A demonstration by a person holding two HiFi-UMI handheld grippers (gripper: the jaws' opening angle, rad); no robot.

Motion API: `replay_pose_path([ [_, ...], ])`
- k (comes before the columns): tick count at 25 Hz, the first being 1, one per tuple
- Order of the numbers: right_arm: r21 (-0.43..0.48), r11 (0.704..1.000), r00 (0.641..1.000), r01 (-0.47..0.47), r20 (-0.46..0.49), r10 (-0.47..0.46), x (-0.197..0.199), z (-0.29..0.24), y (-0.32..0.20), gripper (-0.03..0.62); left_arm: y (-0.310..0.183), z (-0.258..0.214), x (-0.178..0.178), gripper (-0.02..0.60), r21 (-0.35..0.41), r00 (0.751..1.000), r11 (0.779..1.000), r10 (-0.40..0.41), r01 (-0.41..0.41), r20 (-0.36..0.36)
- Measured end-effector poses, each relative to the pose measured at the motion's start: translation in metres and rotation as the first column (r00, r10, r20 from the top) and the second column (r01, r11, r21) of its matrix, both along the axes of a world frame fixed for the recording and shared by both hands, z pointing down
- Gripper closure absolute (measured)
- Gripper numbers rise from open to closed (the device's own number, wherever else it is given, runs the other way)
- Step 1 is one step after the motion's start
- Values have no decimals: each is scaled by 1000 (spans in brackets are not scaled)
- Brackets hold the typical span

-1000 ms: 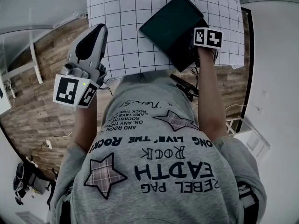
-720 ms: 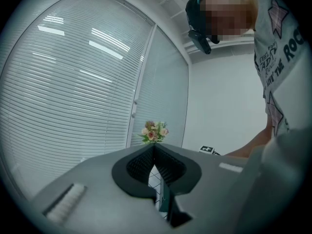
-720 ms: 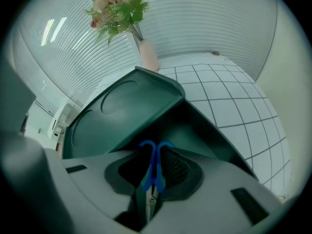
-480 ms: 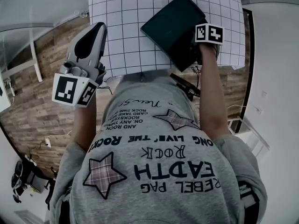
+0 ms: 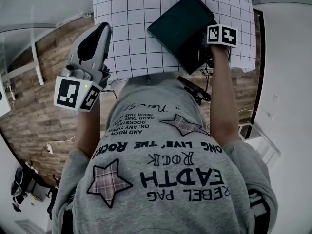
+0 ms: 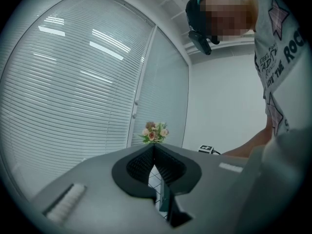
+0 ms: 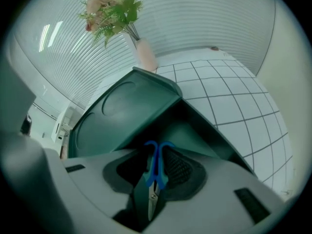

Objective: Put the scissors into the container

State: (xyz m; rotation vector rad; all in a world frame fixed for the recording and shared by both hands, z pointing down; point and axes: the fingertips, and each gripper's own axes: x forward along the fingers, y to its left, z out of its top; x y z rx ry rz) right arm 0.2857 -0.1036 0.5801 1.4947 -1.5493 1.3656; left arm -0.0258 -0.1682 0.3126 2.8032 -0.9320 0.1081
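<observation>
**Scissors over the container, right claw letting go**

My right claw (image 7: 157,151) points steeply down over the dark green container (image 5: 179,24), which sits near the near right corner of the gridded desk (image 5: 131,28). Its jaws have just been opening. The blue-handled scissors (image 7: 154,175) stand between the pads, handles toward the container's dark opening and blades back toward the camera. There is a dark gap on the left side of the handles, so there's no real clamp now. The container's flat lid surface tilts up at the left of the opening. My left claw (image 6: 154,148) is off the desk's near left corner, over the wood floor (image 5: 34,106). It is about level, with jaws together and nothing between them. A vase of flowers (image 7: 113,6) stands at the far edge of the desk.
</observation>
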Motion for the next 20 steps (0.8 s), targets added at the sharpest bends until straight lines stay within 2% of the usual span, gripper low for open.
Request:
replay_pose_path([
  [7, 23, 1000, 1000, 9, 17, -9, -5, -7, 5, 499, 3, -1, 2, 572, 5, 1000, 1000, 6, -6, -4],
  [20, 93, 996, 1000, 5, 30, -8, -6, -29, 8, 540, 8, -4, 0, 572, 14, 1000, 1000, 0, 0, -6],
])
